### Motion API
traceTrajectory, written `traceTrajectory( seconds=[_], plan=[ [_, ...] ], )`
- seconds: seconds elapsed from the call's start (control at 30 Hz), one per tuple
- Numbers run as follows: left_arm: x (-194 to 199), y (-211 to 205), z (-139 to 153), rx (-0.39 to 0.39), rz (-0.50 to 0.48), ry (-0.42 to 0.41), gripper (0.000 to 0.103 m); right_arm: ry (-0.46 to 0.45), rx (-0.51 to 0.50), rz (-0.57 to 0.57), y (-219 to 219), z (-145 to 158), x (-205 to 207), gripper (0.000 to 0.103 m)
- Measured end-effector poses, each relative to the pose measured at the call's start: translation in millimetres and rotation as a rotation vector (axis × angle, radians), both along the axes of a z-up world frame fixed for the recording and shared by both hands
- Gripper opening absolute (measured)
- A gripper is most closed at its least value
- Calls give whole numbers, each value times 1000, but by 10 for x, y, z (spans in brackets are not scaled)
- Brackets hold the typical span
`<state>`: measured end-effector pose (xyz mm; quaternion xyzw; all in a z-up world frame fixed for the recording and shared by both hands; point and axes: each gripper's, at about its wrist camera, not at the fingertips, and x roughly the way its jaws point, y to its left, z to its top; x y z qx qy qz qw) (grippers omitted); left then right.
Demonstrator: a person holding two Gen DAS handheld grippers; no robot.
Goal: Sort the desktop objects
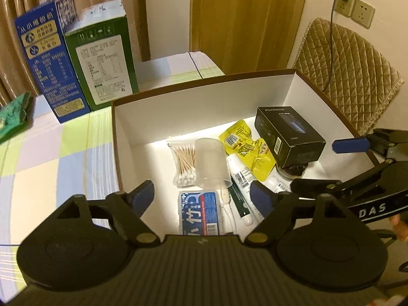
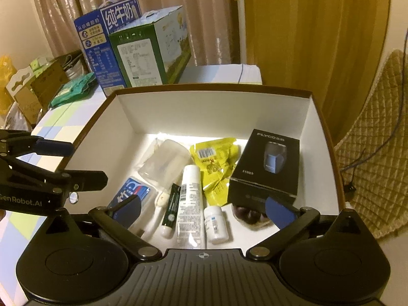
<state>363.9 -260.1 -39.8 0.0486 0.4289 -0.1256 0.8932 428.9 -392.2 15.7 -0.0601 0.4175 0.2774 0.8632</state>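
Note:
A white-lined brown box [image 1: 204,97] [image 2: 211,107] holds the sorted items: a black shaver box [image 1: 289,134] [image 2: 267,165], yellow snack packets [image 1: 244,150] [image 2: 216,163], a clear plastic cup [image 1: 210,162] [image 2: 163,160], a cotton swab bag [image 1: 182,163], a blue floss case [image 1: 199,213] [image 2: 131,191], a white tube [image 2: 190,204], a green tube [image 2: 170,206] and a small white bottle [image 2: 216,225]. My left gripper [image 1: 204,199] is open and empty above the box's near left part. My right gripper [image 2: 204,210] is open and empty above the near right part.
A blue milk carton [image 1: 48,58] [image 2: 102,43] and a green carton [image 1: 104,58] [image 2: 150,51] stand behind the box on a checked tablecloth [image 1: 51,153]. A green packet [image 1: 12,117] [image 2: 74,89] lies at the left. A quilted chair [image 1: 349,76] [image 2: 377,165] stands right.

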Motion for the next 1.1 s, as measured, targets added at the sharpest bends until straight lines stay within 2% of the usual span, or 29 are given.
traceTrajectory(
  seconds=[0.1,0.33,0.83,1.1],
  plan=[
    [-128,1,50,18,2,-22,88,-20,-13,-21,-47,56,-131,101],
    [-454,39,191,28,14,-71,94,-54,-12,-51,-147,169,-441,101],
    [-1067,173,434,-15,83,-124,100,-78,47,-50,-271,374,-1006,101],
    [-1376,262,481,-16,130,-137,100,-46,50,-48,-315,322,-1219,101]
  ],
)
